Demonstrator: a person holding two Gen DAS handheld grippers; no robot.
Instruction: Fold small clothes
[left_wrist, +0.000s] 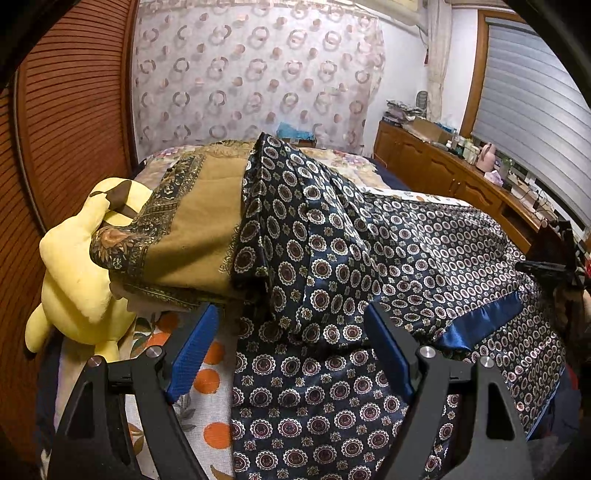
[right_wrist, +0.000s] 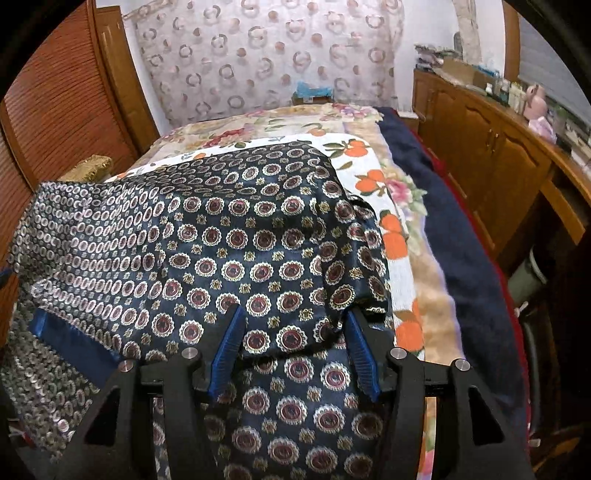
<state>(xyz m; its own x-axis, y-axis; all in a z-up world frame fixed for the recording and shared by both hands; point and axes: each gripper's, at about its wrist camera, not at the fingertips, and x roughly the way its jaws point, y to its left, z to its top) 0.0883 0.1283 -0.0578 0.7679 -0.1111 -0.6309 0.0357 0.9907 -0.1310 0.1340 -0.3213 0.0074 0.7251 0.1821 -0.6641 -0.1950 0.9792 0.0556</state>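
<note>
Navy patterned garment (left_wrist: 325, 266) heaped on bed (right_wrist: 399, 206) — left gripper (left_wrist: 291, 339) jaws spread, right gripper (right_wrist: 295, 339) jaws apart, pinching nothing.

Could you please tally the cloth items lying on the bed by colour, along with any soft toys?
Navy patterned satin garment: 1
Tan paisley-bordered scarf: 1
Yellow plush toy: 1
Total: 3

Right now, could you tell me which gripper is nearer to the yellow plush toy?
Left. The left gripper sits just right of the yellow plush toy, beside the folded tan blanket. The right gripper is over the patterned garment; no toy shows in its view.
</note>
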